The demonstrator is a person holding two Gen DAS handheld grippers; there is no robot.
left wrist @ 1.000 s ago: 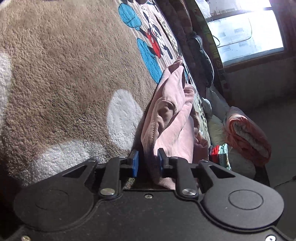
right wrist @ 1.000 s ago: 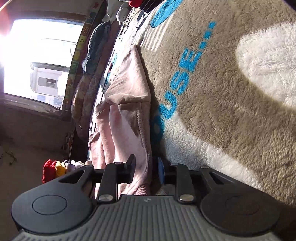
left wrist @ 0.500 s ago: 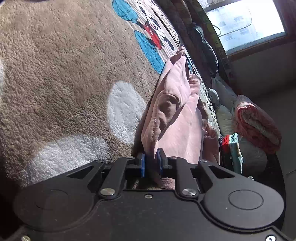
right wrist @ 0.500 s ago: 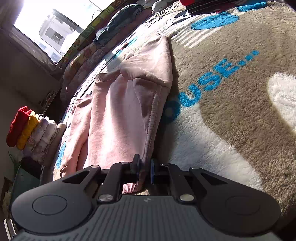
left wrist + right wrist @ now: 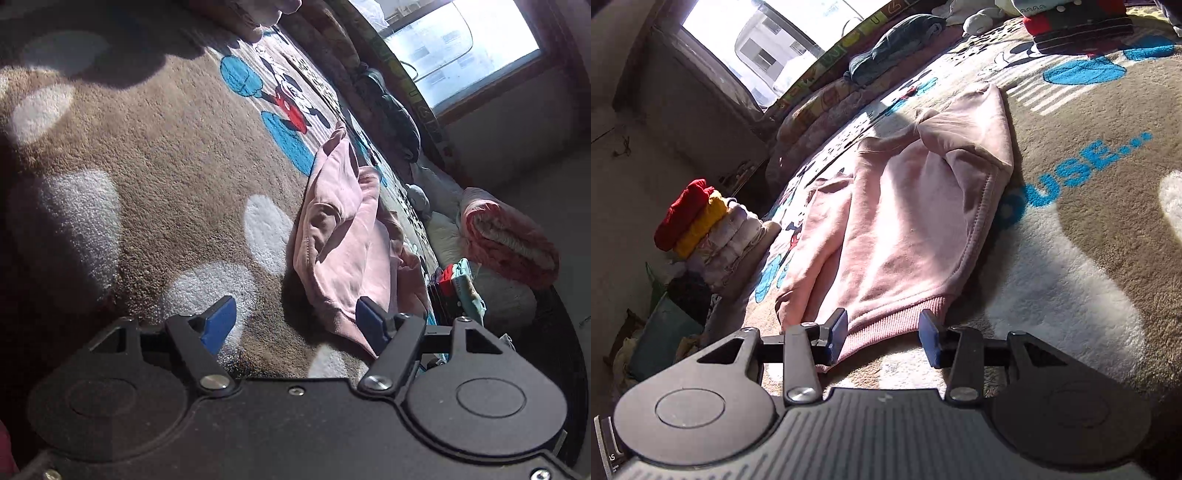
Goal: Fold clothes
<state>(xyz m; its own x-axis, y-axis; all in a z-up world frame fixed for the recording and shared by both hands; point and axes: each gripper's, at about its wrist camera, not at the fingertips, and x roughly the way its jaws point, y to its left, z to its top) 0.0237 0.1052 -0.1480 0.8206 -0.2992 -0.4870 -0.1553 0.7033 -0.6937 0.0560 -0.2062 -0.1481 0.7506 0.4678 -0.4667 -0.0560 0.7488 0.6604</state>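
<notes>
A pale pink fleece sweatshirt with a ribbed hem [image 5: 908,221] [image 5: 343,236] lies loosely folded and rumpled on a brown plush cartoon-print blanket [image 5: 1089,229], sunlit.

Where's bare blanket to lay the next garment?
Free: the brown fleece blanket with white spots, between the folded pink sweatshirt and the left hand-held gripper. Crowded: beyond the sweatshirt, the stack of folded clothes and the rolled pink quilt.

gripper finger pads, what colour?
Blue. The pads show best in the right wrist view, either side of the pink sweatshirt hem.
</notes>
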